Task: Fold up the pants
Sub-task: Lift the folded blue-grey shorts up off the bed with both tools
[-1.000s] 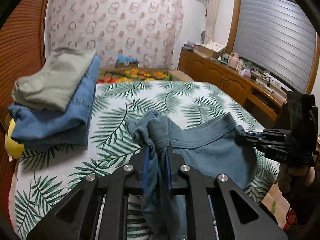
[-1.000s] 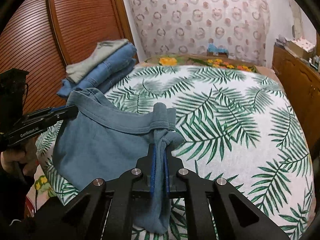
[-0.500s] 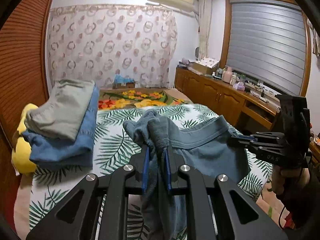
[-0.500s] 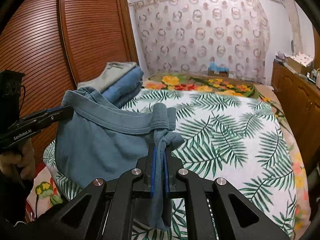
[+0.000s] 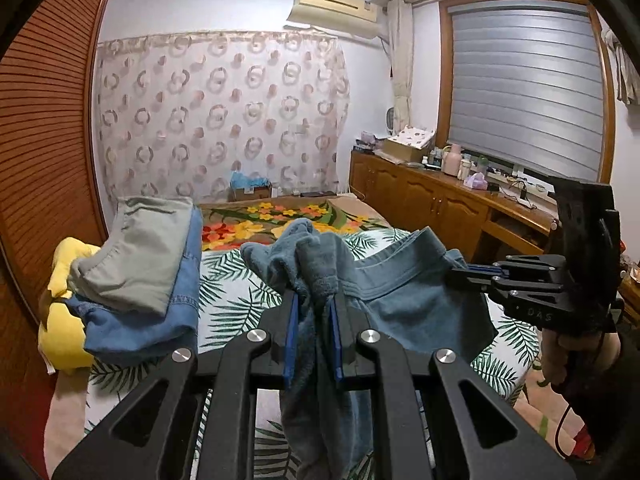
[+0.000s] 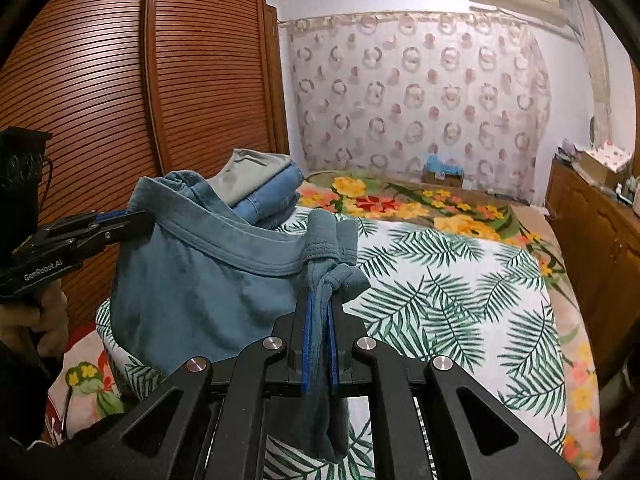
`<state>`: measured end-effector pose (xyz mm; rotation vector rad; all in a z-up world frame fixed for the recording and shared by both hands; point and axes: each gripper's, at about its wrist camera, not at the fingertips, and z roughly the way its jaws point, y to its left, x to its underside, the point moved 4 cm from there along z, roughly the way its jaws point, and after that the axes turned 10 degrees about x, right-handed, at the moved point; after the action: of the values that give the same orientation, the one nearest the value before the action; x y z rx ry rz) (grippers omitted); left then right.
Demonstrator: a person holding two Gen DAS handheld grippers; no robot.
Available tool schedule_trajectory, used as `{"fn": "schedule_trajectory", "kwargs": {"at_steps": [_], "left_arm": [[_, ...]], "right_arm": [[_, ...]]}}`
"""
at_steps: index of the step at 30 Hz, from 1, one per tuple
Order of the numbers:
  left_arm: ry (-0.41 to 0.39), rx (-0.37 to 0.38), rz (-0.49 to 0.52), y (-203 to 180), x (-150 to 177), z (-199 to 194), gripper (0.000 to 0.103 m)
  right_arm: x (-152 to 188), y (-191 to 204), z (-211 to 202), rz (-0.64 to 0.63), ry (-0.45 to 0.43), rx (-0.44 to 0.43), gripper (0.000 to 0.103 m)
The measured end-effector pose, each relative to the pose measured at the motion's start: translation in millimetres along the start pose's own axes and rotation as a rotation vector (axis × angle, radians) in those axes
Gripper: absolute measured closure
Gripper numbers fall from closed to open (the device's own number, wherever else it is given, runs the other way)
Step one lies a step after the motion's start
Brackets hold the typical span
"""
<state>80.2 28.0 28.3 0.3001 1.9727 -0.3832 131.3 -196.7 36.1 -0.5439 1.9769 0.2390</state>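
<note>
Stack of folded grey and denim garments (image 5: 136, 280) far left on palm-leaf bedspread (image 6: 440, 280). Left gripper (image 5: 314, 336) and right gripper (image 6: 319, 344) each pinch bunched waistband of teal-blue cotton pants (image 6: 192, 292), hanging above bed's near edge.

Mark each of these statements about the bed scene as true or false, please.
1. Both grippers are shut on the teal pants. True: left gripper, right gripper.
2. The folded stack has a grey garment on top. True.
3. The window blind is rolled up. False: it is down.
4. The bedsheet is plain white. False: green leaves are printed on it.
</note>
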Motion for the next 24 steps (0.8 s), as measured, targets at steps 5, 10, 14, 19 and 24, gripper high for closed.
{"fn": "schedule_trajectory", "kwargs": {"at_steps": [5, 10, 14, 19, 24], "left_arm": [[-0.021, -0.015, 0.005, 1.8, -9.3, -9.0, 0.088], [-0.021, -0.030, 0.007, 9.8, -12.7, -10.0, 0.088], [-0.015, -0.041, 0.005, 16.3, -12.1, -9.7, 0.088], [-0.007, -0.068, -0.002, 30.0, -14.6, -8.3, 0.088], [-0.003, -0.088, -0.024, 44.5, -15.1, -4.0, 0.088]], "right_arm": [[-9.0, 0.5, -4.7, -0.014, -0.024, -0.002, 0.096], [-13.2, 1.9, -2.5, -0.025, -0.035, -0.008, 0.096], [-17.1, 5.9, 5.8, -0.032, -0.036, -0.023, 0.096], [-24.3, 7.4, 21.5, -0.036, -0.032, -0.049, 0.096], [-35.3, 7.3, 44.4, -0.055, -0.024, -0.071, 0.096]]}}
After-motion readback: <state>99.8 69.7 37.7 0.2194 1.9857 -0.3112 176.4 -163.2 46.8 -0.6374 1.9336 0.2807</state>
